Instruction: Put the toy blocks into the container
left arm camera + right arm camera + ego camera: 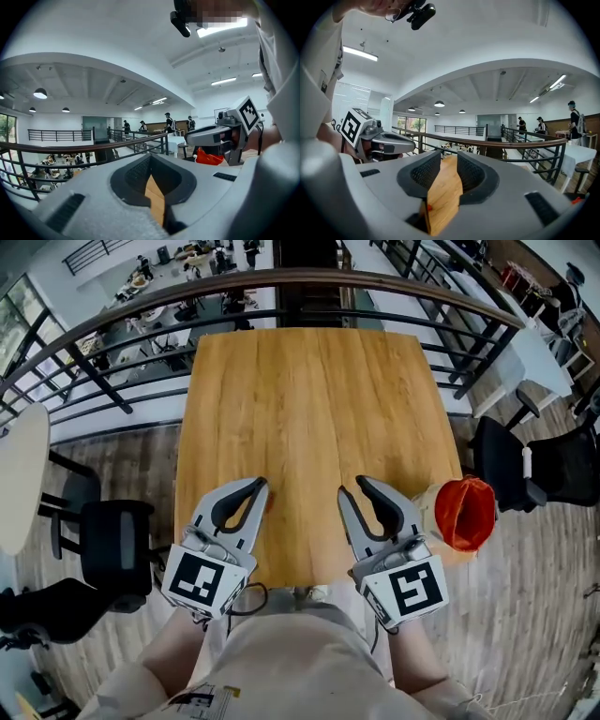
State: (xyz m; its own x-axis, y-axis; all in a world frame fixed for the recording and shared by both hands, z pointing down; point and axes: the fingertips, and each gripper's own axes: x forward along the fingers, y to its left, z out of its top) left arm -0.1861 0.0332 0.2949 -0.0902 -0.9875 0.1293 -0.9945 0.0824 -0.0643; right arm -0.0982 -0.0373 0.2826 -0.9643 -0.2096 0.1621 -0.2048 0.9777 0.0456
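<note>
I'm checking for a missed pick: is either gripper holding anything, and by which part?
Nothing is held. The left gripper has its jaws together and empty; the right gripper has its jaws slightly apart, with only the wooden table showing between them.

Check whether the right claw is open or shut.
Open, slightly: jaws of the right claw stand apart, only the table showing between.

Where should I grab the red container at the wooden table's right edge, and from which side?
Probably its rim: the red open-mouthed container shows a thin edge that jaws can straddle, while its body looks too wide. Come from the table side, where the right gripper is.
</note>
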